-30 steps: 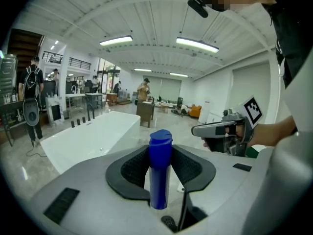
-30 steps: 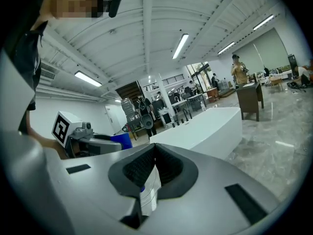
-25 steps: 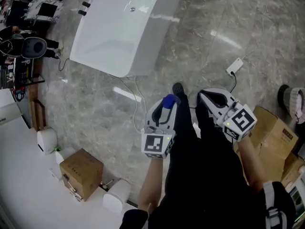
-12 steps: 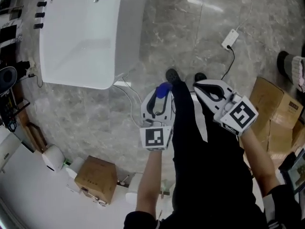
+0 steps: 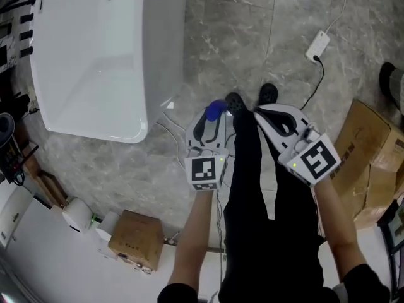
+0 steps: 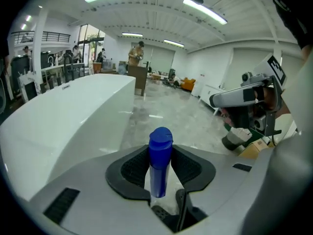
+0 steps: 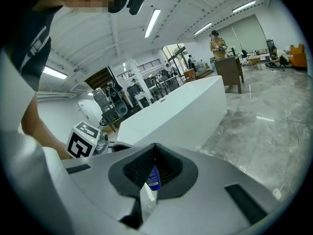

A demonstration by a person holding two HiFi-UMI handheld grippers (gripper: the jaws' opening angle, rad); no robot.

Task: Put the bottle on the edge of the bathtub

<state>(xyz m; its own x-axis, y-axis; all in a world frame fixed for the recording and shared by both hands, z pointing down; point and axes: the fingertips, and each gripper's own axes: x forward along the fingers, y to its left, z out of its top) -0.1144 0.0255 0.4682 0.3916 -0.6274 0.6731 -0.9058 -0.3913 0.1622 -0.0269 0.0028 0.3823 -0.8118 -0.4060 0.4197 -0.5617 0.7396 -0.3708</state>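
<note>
A blue-capped bottle (image 5: pixel 216 110) stands upright between the pads of my left gripper (image 5: pixel 213 116), which is shut on it. In the left gripper view the bottle (image 6: pixel 160 156) rises out of the left gripper (image 6: pixel 160 168), and the white bathtub (image 6: pixel 63 116) lies ahead to the left, apart from it. In the head view the tub (image 5: pixel 161 49) fills the upper left, with floor between it and the bottle. My right gripper (image 5: pixel 264 112) hangs beside the left one, its tips together and nothing held. The right gripper (image 7: pixel 154 153) faces the tub's long side (image 7: pixel 181 111).
The person's shoes (image 5: pixel 235 101) stand on grey marble floor. A white power strip (image 5: pixel 317 43) with its cable lies far right. Cardboard boxes sit at the right (image 5: pixel 372 150) and lower left (image 5: pixel 136 238). Thin cables (image 5: pixel 167 122) trail from the tub's near corner.
The tub has shifted left and nearer in the head view as the person steps along it. Both grippers keep their pose, the left one holding the bottle throughout.
</note>
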